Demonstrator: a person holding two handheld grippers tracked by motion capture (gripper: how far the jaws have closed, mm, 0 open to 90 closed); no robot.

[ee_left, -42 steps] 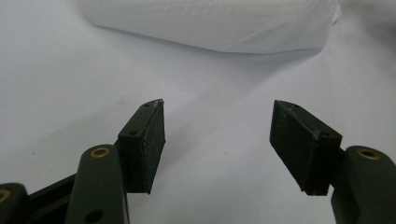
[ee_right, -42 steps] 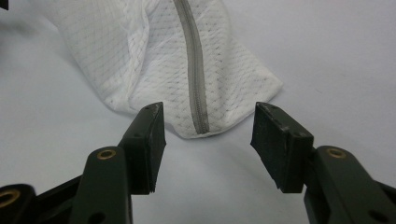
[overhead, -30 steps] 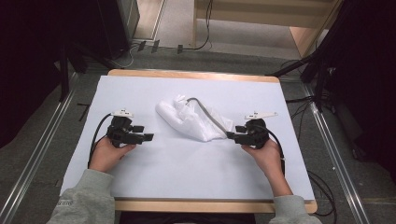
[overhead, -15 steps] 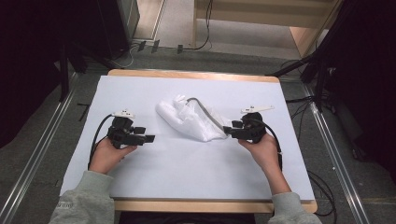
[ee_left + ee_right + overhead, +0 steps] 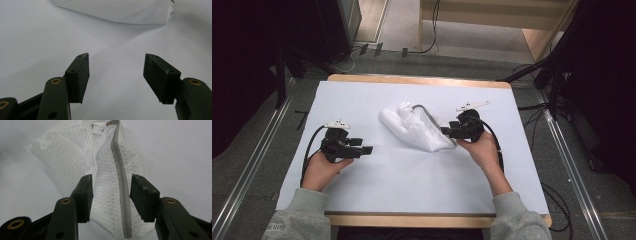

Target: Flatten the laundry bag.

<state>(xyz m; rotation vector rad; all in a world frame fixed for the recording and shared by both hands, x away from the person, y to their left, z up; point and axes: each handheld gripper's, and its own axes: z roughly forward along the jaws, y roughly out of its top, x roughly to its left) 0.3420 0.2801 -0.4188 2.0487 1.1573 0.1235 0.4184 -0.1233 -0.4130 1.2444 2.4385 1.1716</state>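
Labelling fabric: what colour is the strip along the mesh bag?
Grey strip on the white gridded mesh bag; clearest in the right gripper view.

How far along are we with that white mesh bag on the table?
Early. Done: the right gripper has reached the mesh bag, its jaws either side of the bag's near end and grey zipper. In hand: those jaws have just been closing, but gaps still show beside the fabric, so no firm grip yet. Left: the left gripper rests open on the table, short of the bag, which lies crumpled.
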